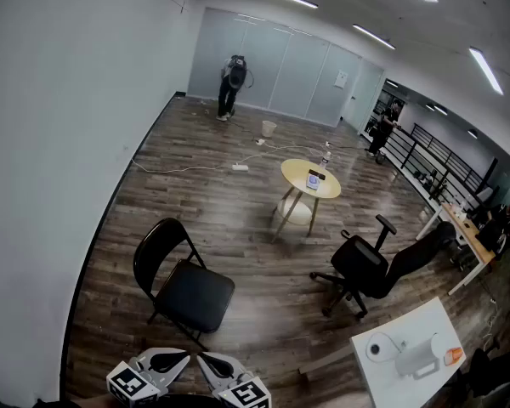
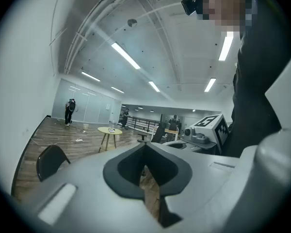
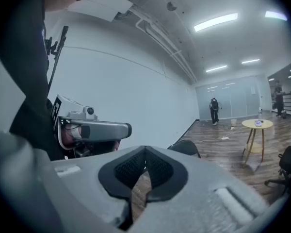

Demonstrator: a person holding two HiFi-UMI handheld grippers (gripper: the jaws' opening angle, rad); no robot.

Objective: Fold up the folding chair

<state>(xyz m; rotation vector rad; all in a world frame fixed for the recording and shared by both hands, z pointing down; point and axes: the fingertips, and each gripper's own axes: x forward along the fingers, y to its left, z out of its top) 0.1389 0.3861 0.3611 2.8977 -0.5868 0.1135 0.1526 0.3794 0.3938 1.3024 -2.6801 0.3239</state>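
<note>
The black folding chair stands unfolded on the wooden floor, seat towards me and backrest at the left. Its backrest shows low at the left in the left gripper view and just beyond the jaws in the right gripper view. My left gripper and right gripper are side by side at the bottom edge of the head view, short of the chair and apart from it. Both are shut with nothing between the jaws, as each gripper's own view shows.
A round yellow table stands beyond the chair, a black office chair to its right. A white table with a paper roll fills the lower right. A cable and power strip lie on the floor. A person stands far back. A white wall runs along the left.
</note>
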